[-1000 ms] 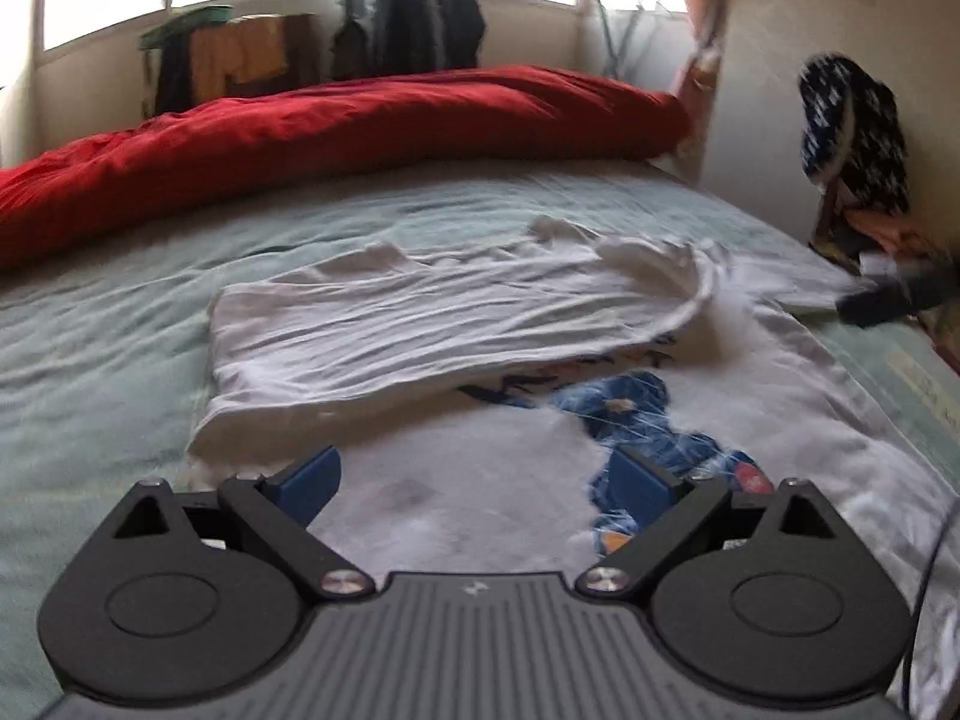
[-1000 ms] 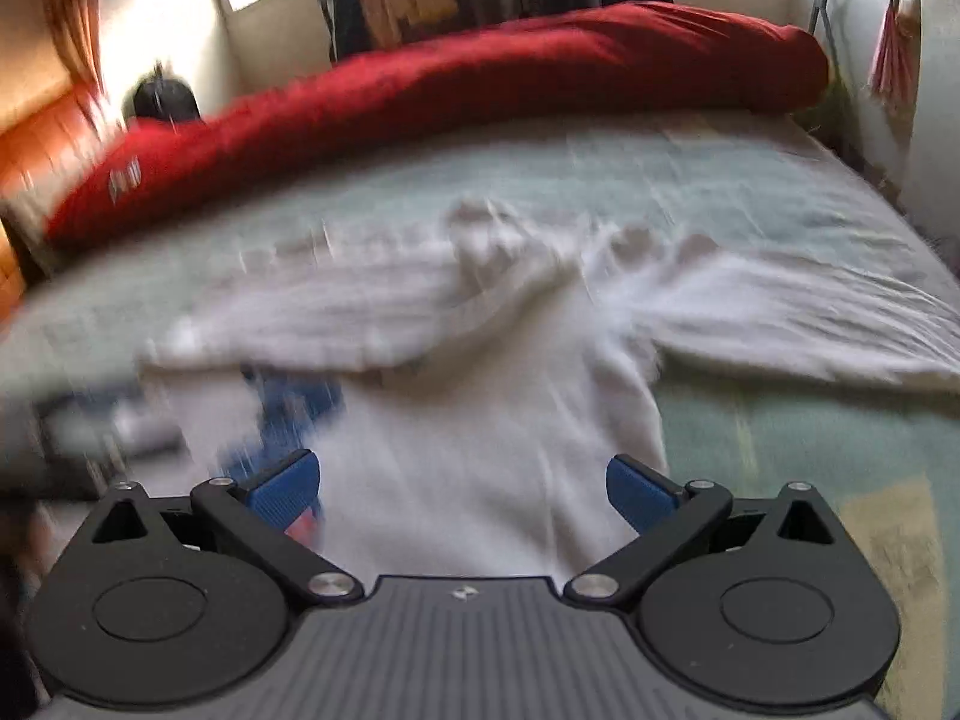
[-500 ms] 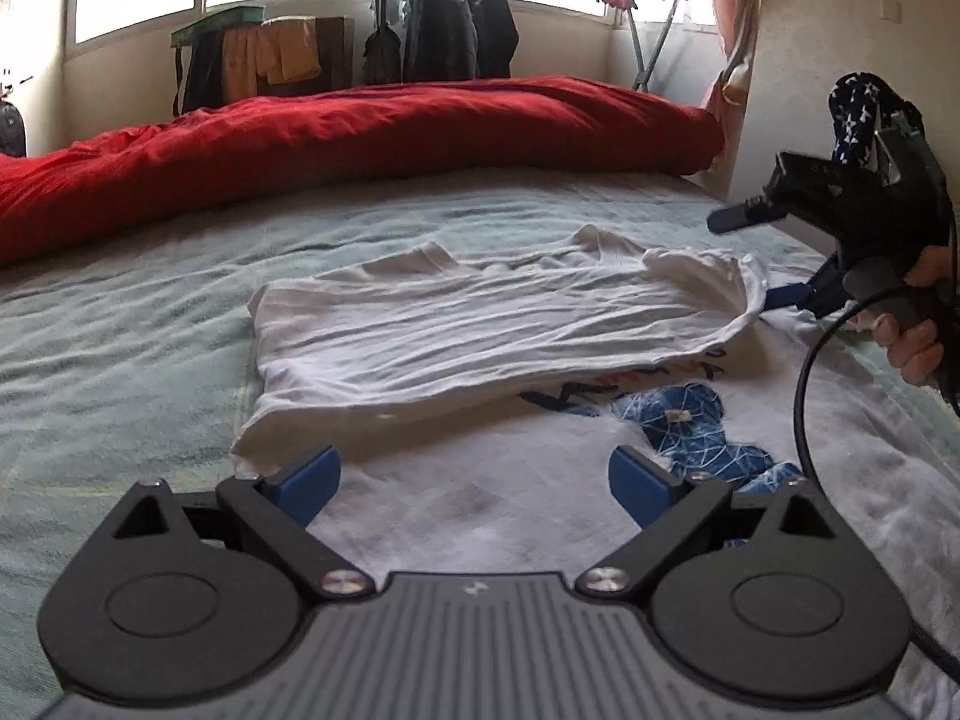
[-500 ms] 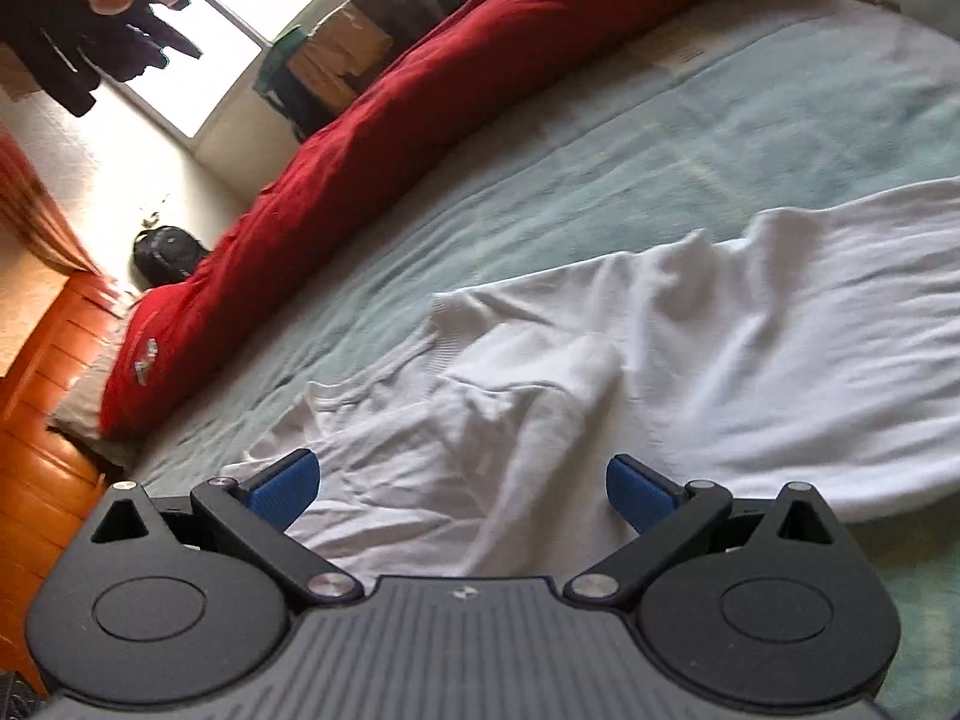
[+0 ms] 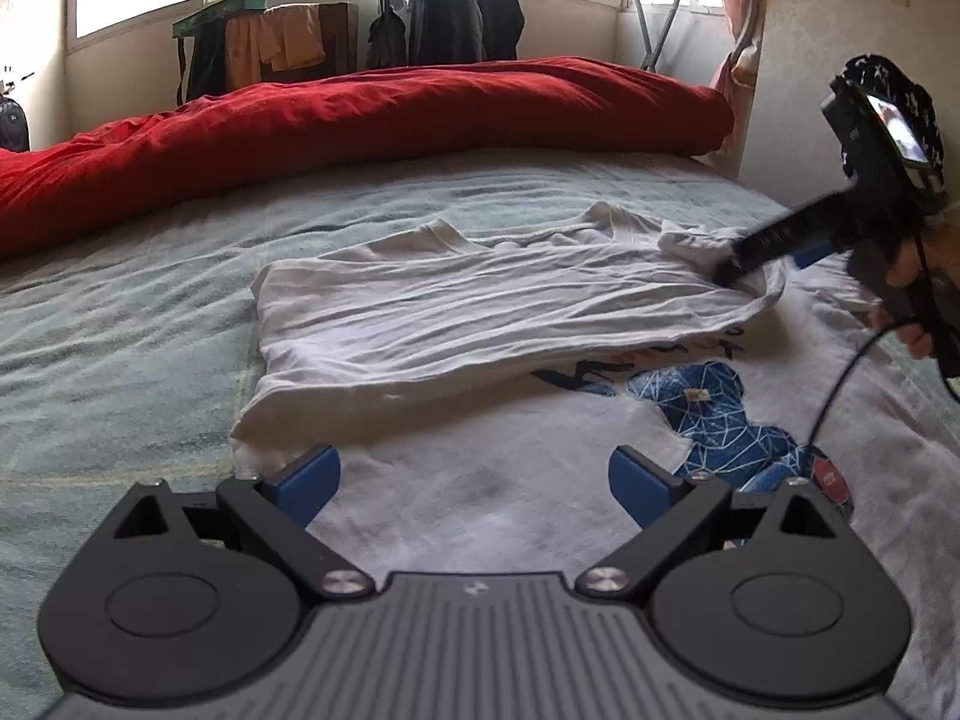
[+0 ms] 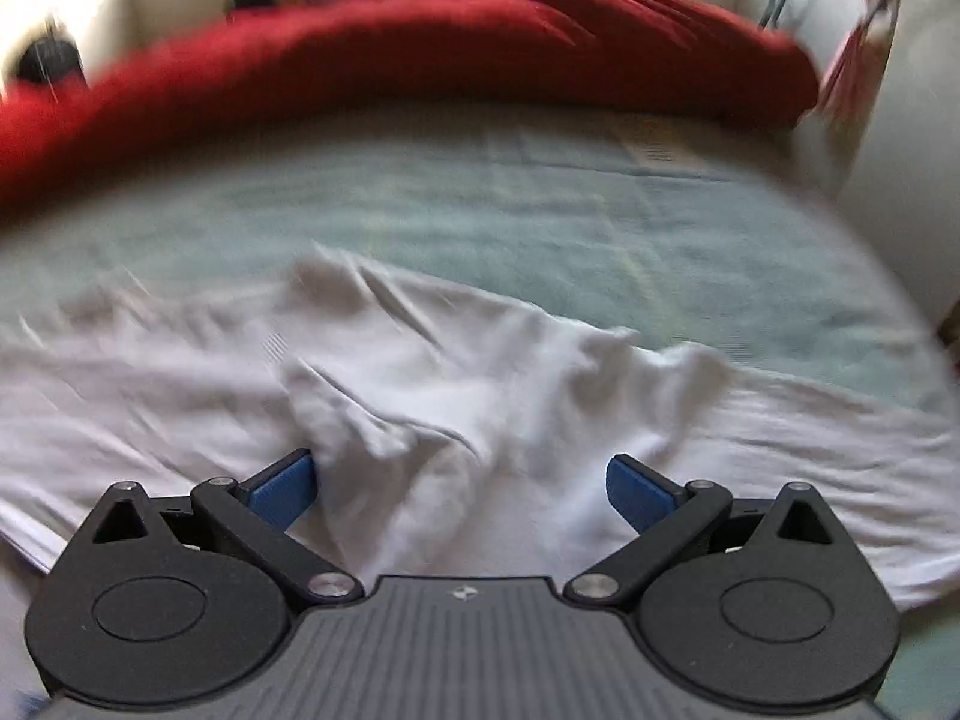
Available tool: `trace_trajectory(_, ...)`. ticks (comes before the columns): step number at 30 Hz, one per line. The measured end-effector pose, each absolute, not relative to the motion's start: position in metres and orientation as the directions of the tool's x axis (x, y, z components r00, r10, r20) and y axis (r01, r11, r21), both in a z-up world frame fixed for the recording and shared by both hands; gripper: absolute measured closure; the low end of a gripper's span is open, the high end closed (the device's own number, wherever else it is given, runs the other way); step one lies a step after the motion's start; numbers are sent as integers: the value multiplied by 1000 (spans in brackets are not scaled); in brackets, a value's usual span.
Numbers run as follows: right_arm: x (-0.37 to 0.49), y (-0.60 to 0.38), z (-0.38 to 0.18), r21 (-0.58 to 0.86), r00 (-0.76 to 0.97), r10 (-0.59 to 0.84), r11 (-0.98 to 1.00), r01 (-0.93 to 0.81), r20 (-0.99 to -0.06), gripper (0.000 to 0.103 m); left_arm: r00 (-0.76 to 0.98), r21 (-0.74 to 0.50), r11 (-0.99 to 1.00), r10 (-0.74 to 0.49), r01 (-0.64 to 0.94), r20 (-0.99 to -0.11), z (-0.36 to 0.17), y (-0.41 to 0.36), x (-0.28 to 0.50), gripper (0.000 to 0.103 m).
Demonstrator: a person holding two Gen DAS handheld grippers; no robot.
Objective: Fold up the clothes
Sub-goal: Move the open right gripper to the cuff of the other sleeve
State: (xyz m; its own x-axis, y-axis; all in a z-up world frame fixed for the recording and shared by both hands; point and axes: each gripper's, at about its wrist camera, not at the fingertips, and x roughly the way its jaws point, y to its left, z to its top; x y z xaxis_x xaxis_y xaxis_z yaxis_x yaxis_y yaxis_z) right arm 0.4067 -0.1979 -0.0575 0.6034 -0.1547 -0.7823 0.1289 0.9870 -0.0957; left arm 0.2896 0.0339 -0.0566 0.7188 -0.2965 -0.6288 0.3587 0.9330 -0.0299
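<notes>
A white T-shirt [image 5: 480, 312] with a blue print [image 5: 714, 420] lies on the bed, its left side folded over the middle. My left gripper [image 5: 474, 480] is open just above the shirt's near hem. My right gripper [image 6: 459, 486] is open low over bunched white cloth [image 6: 480, 384] at the shirt's collar and sleeve. In the left wrist view the right gripper [image 5: 756, 255] is at the far right, its tips at the folded edge by the collar. The right wrist view is blurred.
A light green sheet [image 5: 120, 348] covers the bed. A red duvet [image 5: 360, 114] lies along the far edge. A wall [image 5: 828, 60] stands at the right. A cable [image 5: 840, 384] hangs from the right gripper.
The right gripper has come down from above the bed to the shirt's collar area and turned level. The left gripper has stayed open near the hem.
</notes>
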Motion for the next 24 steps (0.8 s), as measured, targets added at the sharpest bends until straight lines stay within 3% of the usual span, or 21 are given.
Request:
trace_trajectory(2, 392, -199, -56, -167, 598, -233, 972, 164, -767, 0, 722, -36, 932, -304, 361, -622, -55, 36, 289, 7)
trace_trajectory(5, 365, -212, -51, -137, 608, -237, 969, 207, -758, 0, 720, -46, 931, -311, 362, -621, -54, 37, 289, 7)
trace_trajectory(8, 349, -226, -41, -15, 686, -138, 983, 182, -714, 0, 721, -43, 929, -313, 367, -618, -54, 36, 289, 7)
trace_trajectory(14, 364, -251, -46, 394, 747, 193, 914, 99, -636, 0, 713, -39, 926, -315, 374, -626, -57, 34, 289, 7)
trace_trajectory(18, 381, -260, -75, 510, 695, 306, 854, 102, -651, 0, 705, -44, 926, -315, 375, -636, -60, 33, 291, 7)
trace_trajectory(24, 373, -282, -90, 663, 740, 393, 743, 95, -546, 0, 698, -41, 928, -307, 370, -647, -64, 33, 293, 7)
